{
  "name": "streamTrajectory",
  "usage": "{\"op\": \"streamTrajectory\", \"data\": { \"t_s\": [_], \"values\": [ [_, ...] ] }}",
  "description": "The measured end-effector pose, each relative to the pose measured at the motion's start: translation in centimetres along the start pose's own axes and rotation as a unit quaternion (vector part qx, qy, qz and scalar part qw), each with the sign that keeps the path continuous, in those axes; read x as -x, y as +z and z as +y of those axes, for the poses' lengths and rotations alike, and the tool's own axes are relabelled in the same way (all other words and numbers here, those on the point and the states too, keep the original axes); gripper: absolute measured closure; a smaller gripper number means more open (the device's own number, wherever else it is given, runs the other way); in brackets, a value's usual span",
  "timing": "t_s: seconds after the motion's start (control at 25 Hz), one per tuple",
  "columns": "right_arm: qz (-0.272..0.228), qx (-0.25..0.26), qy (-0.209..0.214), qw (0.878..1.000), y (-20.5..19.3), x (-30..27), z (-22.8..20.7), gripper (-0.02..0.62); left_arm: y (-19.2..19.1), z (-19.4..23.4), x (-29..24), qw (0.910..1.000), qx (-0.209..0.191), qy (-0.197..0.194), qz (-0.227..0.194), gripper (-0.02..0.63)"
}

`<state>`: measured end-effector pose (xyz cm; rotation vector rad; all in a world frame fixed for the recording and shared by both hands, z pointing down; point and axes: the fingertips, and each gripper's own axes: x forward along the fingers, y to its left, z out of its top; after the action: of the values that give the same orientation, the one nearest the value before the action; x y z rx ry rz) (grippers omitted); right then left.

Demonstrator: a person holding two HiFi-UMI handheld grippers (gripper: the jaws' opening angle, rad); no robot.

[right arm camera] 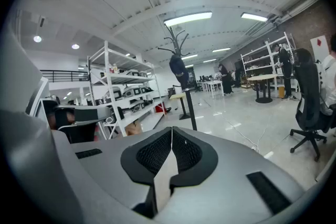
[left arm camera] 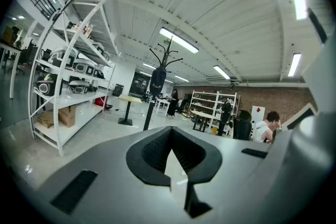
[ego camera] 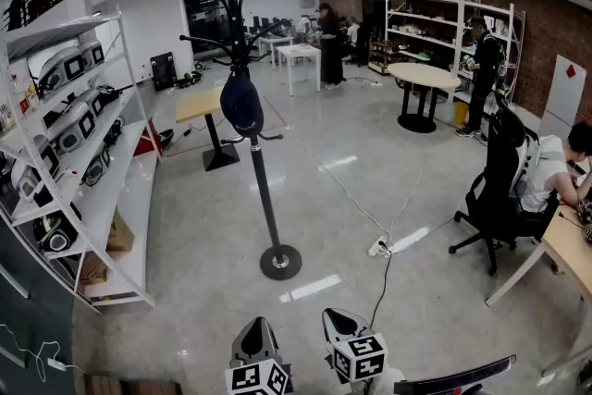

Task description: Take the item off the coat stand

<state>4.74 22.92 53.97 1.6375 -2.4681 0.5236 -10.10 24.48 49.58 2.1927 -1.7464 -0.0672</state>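
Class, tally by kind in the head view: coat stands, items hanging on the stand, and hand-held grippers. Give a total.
Black metal coat stand: 1
Dark rounded item hanging on the stand: 1
Grey two-jaw grippers, left gripper and right gripper: 2
Total: 4

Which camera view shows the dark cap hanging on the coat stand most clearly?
The head view: the dark cap hangs large and unobstructed on the coat stand. Both gripper views show it only small and distant, with little detail.
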Motion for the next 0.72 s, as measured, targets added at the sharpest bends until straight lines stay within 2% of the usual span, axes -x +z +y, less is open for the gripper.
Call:
{"op": "streamTrajectory", "data": {
  "t_s": [0.24, 0.72],
  "values": [
    [-0.004, 0.0, 0.006, 1.0, 1.0, -0.9, -0.8, 0.581, 0.2, 0.1, -1.5, 1.0, -0.006, 0.006, -0.001, 0.603],
    [-0.018, -0.005, -0.01, 1.0, 2.3, -3.3, -3.2, 0.581, 1.2, -0.4, -5.2, 0.9995, -0.028, -0.009, -0.007, 0.603]
  ]
}}
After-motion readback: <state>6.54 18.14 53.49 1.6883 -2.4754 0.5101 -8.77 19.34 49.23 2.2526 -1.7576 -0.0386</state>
